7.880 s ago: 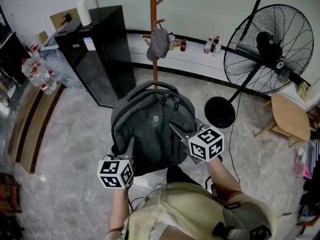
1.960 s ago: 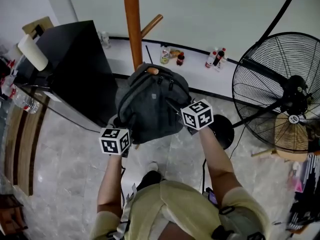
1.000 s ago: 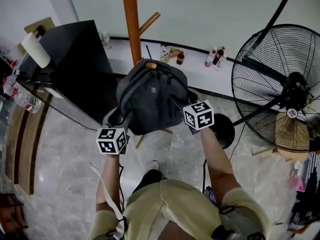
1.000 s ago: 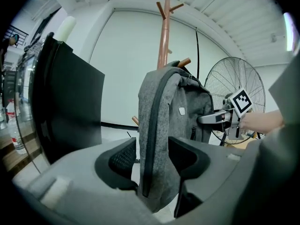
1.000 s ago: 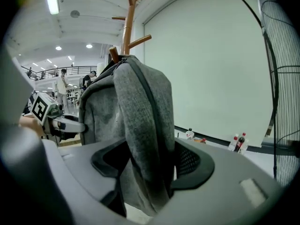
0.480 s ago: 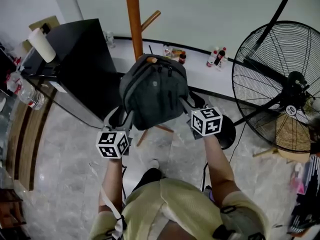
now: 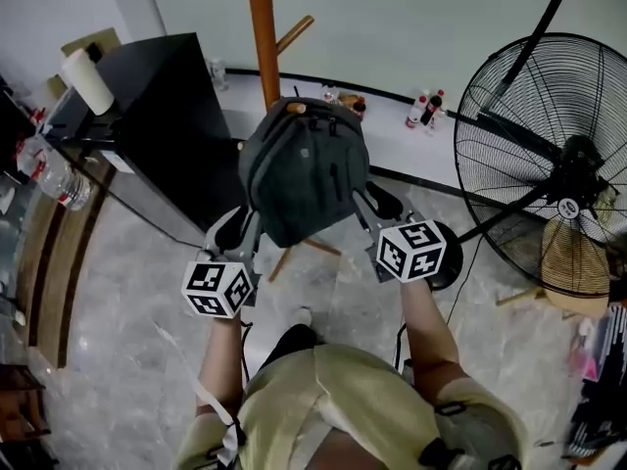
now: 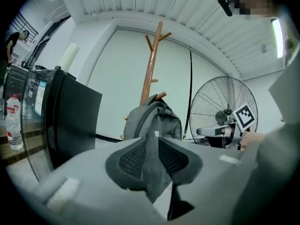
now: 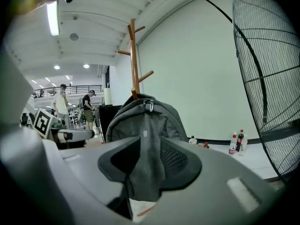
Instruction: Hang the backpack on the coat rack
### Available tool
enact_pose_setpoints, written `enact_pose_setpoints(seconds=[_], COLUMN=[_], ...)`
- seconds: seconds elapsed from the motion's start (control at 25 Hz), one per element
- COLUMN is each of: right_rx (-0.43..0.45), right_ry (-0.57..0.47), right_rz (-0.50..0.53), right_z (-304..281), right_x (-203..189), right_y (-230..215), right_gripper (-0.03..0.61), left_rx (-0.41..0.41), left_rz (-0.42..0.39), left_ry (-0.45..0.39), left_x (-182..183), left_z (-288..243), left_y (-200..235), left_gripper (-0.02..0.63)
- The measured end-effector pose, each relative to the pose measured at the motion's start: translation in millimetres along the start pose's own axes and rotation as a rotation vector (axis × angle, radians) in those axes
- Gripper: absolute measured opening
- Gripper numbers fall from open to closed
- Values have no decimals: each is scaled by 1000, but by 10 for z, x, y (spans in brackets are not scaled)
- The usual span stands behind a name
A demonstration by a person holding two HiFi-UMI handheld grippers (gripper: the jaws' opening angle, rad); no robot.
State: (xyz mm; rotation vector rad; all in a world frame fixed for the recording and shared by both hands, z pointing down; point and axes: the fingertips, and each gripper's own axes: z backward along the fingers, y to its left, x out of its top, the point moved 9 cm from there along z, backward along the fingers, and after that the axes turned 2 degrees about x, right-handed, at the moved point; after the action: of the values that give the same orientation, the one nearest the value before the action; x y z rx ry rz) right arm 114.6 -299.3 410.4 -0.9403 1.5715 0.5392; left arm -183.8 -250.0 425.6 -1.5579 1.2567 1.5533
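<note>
The grey backpack [image 7: 304, 169] hangs by its top loop on a low peg [image 7: 295, 108] of the wooden coat rack [image 7: 263, 27]. My left gripper [image 7: 238, 231] sits just off the bag's lower left corner, and my right gripper [image 7: 377, 206] is beside its right edge. In the left gripper view the backpack [image 8: 152, 121] shows through the gap of the left gripper [image 8: 151, 156], beyond the pads. The right gripper view shows the same: backpack [image 9: 143, 121] past the right gripper [image 9: 149, 156]. Both sets of jaws are closing, and neither pair of pads presses on the bag.
A black cabinet [image 7: 147, 116] stands left of the rack with a paper roll [image 7: 86, 81] on it. A big standing fan [image 7: 539, 125] and its round base [image 7: 446, 253] are at the right. Small bottles [image 7: 426, 111] line the wall ledge. Two people [image 9: 61, 102] stand far off.
Both grippers have drawn back from the backpack toward the person and risen. The bag stays hanging on the peg; several seconds ago both grippers carried it.
</note>
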Motion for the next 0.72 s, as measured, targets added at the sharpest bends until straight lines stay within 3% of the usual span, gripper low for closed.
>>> enact_pose_setpoints(seconds=[0.2,0.36,0.56,0.72], right_rx=[29,16,-25,-10], right_ry=[-28,-66,-77,-62], right_rz=[9,18,38,17], right_z=[121,258,372,405], right_x=[79,136,166,155], right_y=[135,185,239,283], right_gripper=[99,10,3,3], left_rx=[2,22,34,32], left_rz=[-15,-28,-24,-25], left_ry=[-26,-42,-48,-42], left_x=[134,212,239,221], left_z=[139,256,367,407], left_y=[-90,-136,-162,-203], left_gripper=[28,-2,-2,-2])
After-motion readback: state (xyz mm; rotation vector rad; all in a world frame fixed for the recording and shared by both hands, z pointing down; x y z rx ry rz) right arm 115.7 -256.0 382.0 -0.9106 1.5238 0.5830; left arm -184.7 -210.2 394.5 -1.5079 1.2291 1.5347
